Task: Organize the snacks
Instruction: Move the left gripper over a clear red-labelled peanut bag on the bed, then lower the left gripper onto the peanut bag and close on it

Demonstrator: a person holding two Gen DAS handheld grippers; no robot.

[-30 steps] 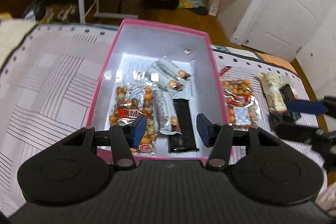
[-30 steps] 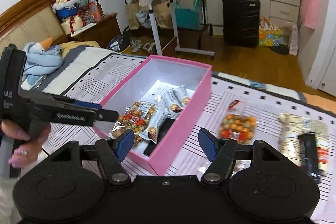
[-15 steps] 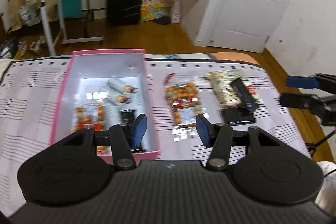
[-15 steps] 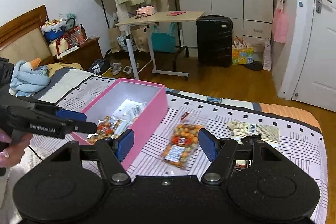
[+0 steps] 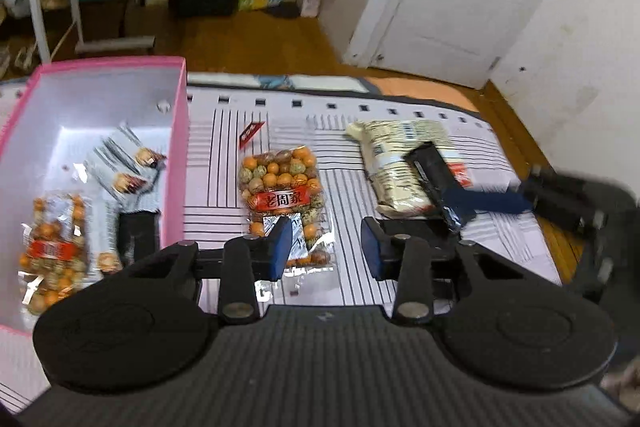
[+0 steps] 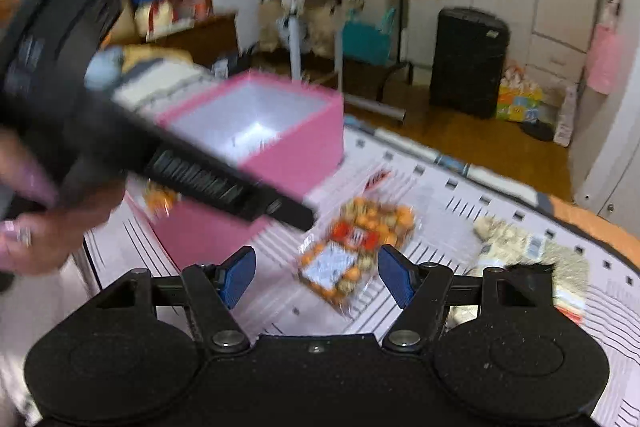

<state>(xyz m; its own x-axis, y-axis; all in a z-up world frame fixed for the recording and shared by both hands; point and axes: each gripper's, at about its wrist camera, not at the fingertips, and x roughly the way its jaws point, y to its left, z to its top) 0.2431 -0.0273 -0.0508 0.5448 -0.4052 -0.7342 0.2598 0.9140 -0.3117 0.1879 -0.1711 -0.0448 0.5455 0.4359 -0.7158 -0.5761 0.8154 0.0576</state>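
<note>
Closing in: left tool has swung away from over the pink box and now sits above the loose nut bag.
Nut bag location: flat on the striped bedspread, just beside the box's outer wall, between the box and the pale snack pack.
Left tool state: jaws narrowing, nothing pinched; one pad overlaps the bag's near edge in view, contact not confirmed.
Right tool state: jaws spread, empty; in the left view it reaches in at the black bar lying across the pale pack.
Box contents: one nut bag, silver packets and a dark bar already inside.
Change since a moment ago: both tools have shifted from the box side to the loose items.
Task meaning: sorting is partly done; judged next picks are the loose bag, the bar and the pale pack.
Person: a hand grips the left tool's handle.
</note>
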